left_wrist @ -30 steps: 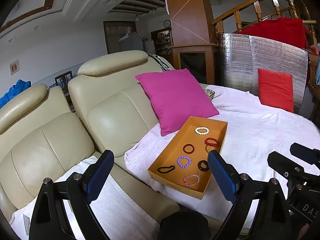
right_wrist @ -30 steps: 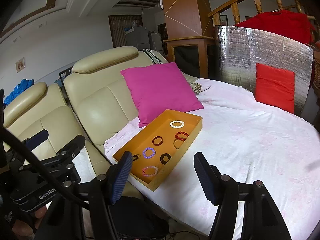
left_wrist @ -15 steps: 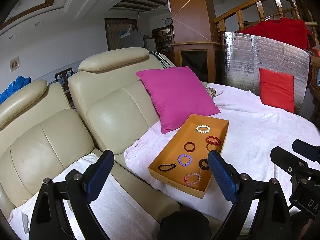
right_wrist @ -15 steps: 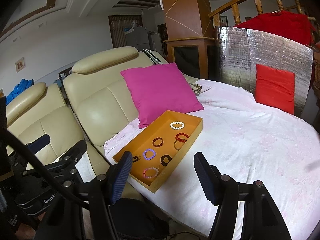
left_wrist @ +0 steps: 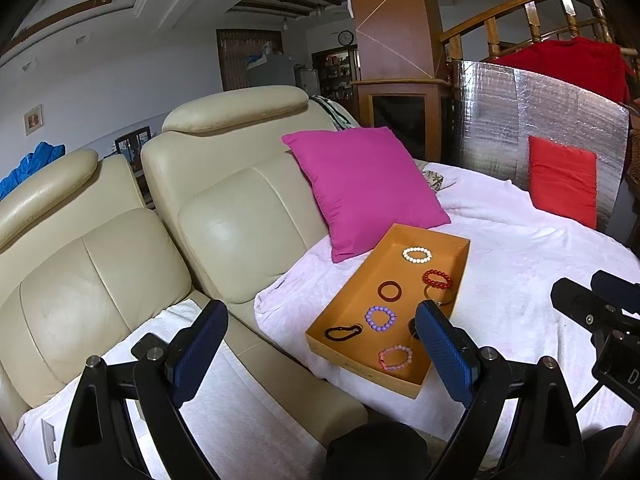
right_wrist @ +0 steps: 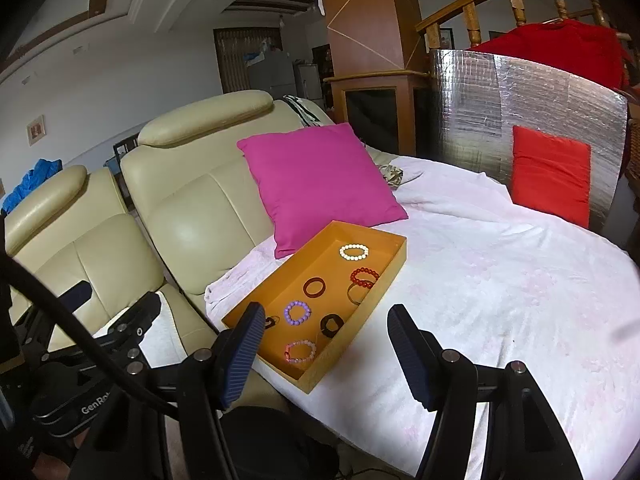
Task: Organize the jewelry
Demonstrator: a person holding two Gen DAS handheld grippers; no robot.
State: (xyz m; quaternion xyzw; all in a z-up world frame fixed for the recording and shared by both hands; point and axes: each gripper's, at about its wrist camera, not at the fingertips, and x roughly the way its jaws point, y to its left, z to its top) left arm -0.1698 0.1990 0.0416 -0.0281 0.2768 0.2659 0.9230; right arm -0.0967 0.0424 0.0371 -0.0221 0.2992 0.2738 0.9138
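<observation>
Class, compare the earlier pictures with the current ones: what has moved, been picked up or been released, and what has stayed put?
Nothing visibly changed. Both the left hand-held gripper and the right hand-held gripper are open and empty, short of the orange tray, and the bracelets lie in it as before.

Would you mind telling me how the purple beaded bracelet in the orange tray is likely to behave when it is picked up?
The purple beaded bracelet is a loop of separate round beads, so it will probably sag and lose its ring shape when lifted. It looks small and light. Its smooth beads may slip, and if nudged it should slide across the orange tray's flat floor.
</observation>
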